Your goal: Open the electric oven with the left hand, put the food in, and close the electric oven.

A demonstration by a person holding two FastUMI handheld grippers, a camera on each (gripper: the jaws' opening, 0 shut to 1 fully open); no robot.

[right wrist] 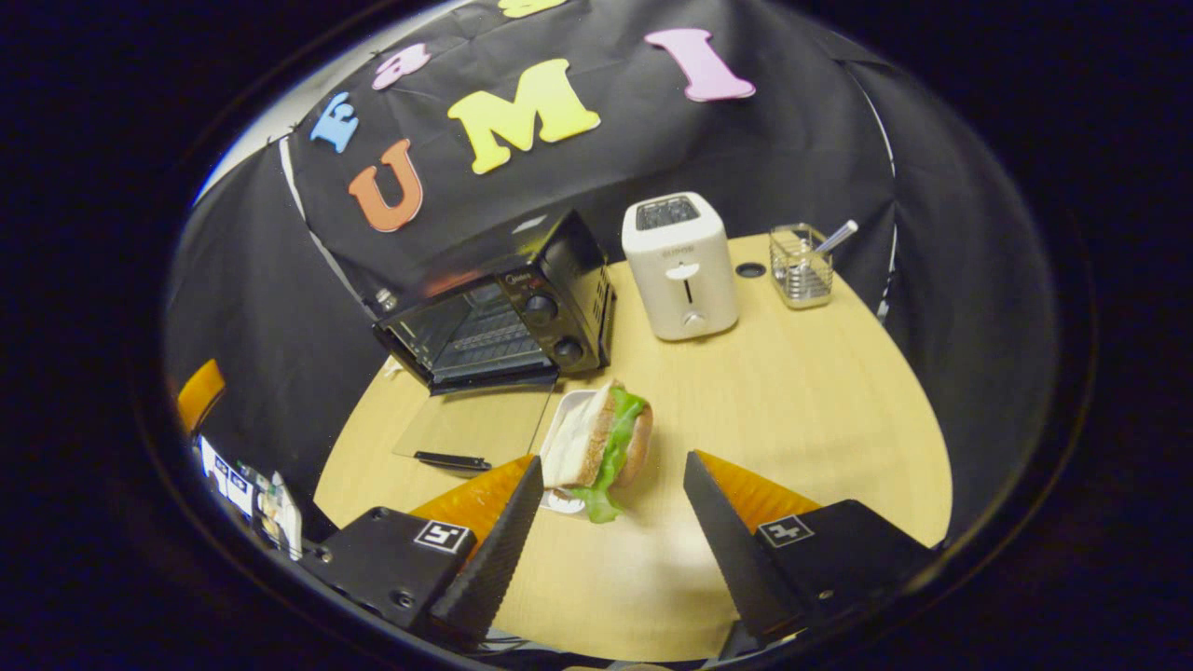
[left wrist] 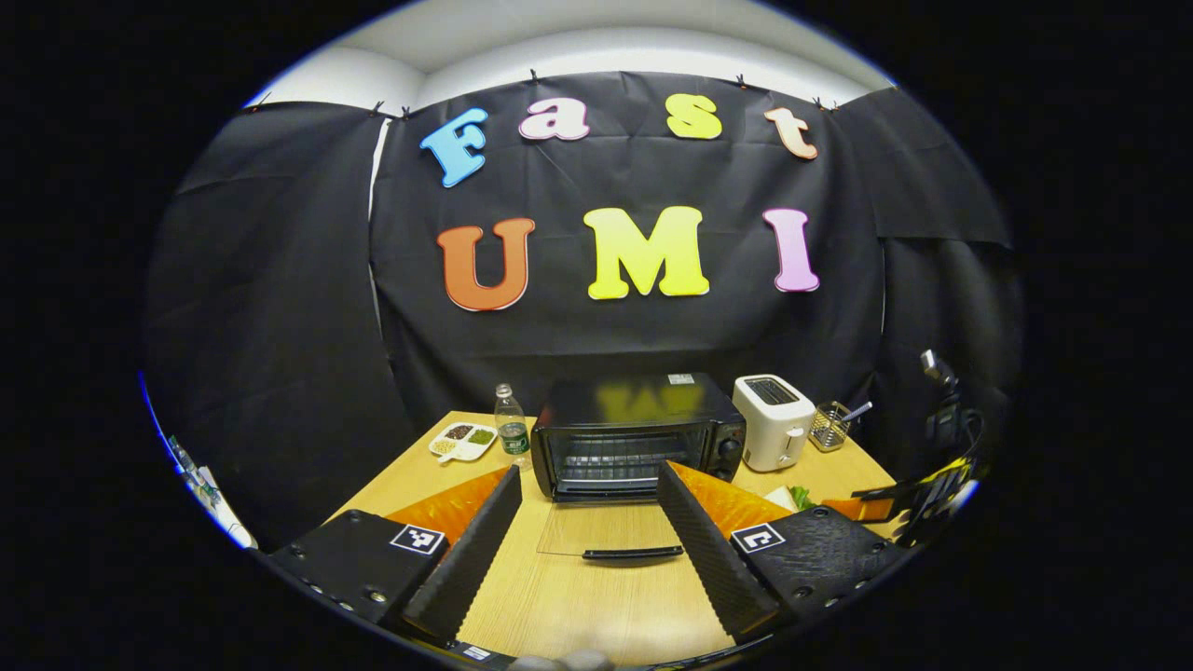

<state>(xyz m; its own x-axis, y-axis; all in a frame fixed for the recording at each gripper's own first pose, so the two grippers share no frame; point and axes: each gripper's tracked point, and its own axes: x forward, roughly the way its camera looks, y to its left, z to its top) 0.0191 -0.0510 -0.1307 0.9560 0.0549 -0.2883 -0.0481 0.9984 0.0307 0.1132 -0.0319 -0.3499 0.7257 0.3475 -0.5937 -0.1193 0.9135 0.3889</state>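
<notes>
oven [right wrist: 503,308] door already down flat. sandwich [right wrist: 606,438] sits just ahead of the right gripper [right wrist: 610,522], jaws wide open & empty, its long axis running fwd between them. left gripper [left wrist: 587,536] open too, facing the door handle [left wrist: 634,554].

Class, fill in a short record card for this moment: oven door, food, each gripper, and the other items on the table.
oven door: the electric oven stands open, its glass door lying flat on the table
food: sandwich with lettuce, on a small white tray beside the door, not yet in the oven
left gripper: open, empty, facing the oven
right gripper: open, just short of the sandwich
other items: toaster, utensil holder, water bottle, divided snack dish
</notes>
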